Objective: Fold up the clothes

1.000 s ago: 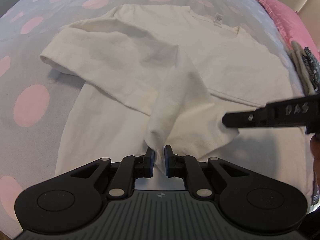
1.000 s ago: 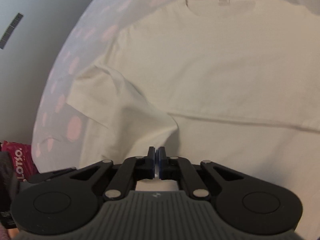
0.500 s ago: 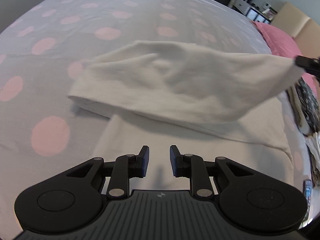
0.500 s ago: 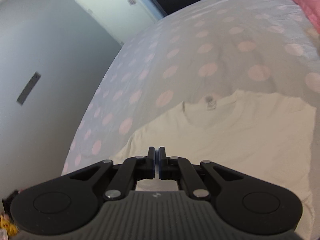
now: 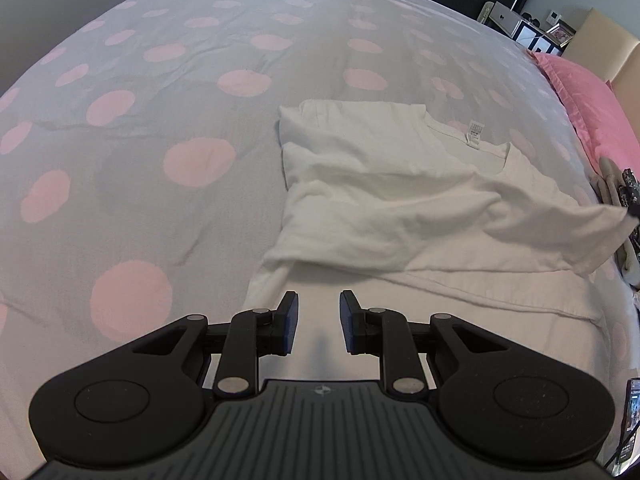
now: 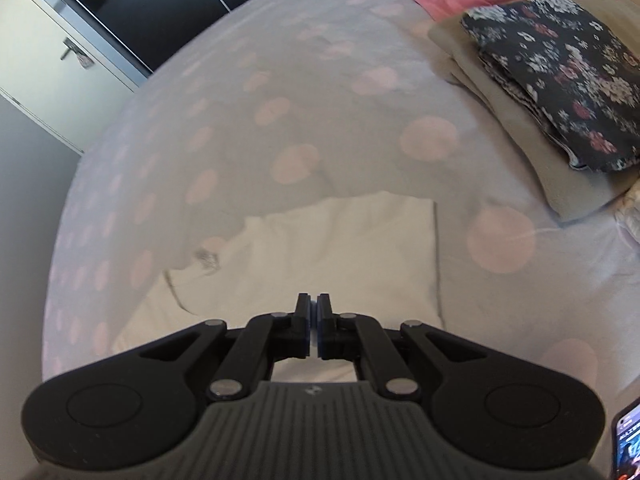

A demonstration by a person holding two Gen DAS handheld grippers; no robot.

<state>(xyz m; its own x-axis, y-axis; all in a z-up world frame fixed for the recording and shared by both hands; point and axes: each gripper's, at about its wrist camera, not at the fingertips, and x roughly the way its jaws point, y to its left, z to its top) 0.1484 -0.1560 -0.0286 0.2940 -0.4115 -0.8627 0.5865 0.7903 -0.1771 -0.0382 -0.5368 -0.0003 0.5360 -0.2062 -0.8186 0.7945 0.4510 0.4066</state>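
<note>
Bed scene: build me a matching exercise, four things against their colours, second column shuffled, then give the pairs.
Things:
1. T-shirt
2. Pillow
3. Bedspread
4. Top folded garment

Colours:
A. Dark with a floral print
B. Grey with pink dots
C. White
D. Plain pink

Pairs: 1-C, 2-D, 3-B, 4-A

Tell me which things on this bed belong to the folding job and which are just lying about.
In the job: white T-shirt, right gripper pinching its fabric, open left gripper.

Lying about: folded clothes stack, pink pillow, phone.
</note>
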